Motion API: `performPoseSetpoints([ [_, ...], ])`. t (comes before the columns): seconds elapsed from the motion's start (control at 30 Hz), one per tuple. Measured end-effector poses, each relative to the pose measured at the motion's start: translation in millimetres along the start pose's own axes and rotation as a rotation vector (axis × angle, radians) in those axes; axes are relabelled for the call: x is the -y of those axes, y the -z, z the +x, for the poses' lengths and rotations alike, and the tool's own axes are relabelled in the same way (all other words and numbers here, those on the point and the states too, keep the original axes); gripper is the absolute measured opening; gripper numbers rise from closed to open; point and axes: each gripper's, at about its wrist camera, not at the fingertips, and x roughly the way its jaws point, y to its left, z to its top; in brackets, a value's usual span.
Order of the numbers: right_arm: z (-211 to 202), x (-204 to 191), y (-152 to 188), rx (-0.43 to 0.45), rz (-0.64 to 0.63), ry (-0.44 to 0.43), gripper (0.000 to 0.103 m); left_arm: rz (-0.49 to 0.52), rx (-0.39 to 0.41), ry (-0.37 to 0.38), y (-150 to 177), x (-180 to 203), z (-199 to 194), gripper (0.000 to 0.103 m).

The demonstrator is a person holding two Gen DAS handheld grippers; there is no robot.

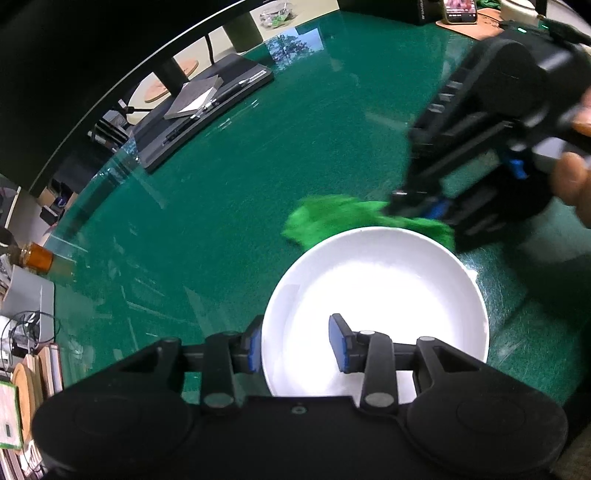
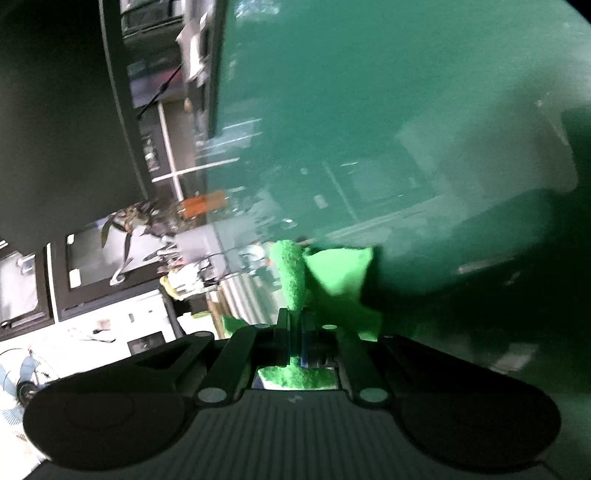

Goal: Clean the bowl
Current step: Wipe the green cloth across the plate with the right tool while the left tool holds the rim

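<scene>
A white bowl [image 1: 373, 280] sits on the green table [image 1: 240, 177], close in front of me in the left wrist view. My left gripper [image 1: 297, 345] straddles its near-left rim, one blue pad outside and one inside, shut on the wall. My right gripper [image 1: 417, 206] comes in from the right just beyond the bowl's far rim, shut on a bright green cloth [image 1: 332, 221] that trails left onto the table. The right wrist view is blurred; there the right gripper [image 2: 295, 325] pinches the green cloth [image 2: 332, 273], which bunches ahead of the fingers. The bowl is out of that view.
A black tray with a grey notebook and pens [image 1: 207, 107] lies at the far left of the table. An amber jar [image 1: 37, 256] stands by the left edge. A phone [image 1: 460, 13] lies at the far right. A person's hand [image 1: 572, 184] holds the right gripper.
</scene>
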Motion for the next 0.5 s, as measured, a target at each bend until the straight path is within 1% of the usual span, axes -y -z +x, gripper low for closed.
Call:
performPoseSetpoints([
  [0.1,-6.8,7.4,4.2,0.012,0.016,-0.003,0.007,0.002,0.001,-0.001,-0.6,-0.8,1.1,0.036],
  [0.5,-7.7,11.9,5.9,0.031,0.026,-0.026,0.007,0.015,0.004,-0.016,-2.6,-0.5,5.0,0.037],
])
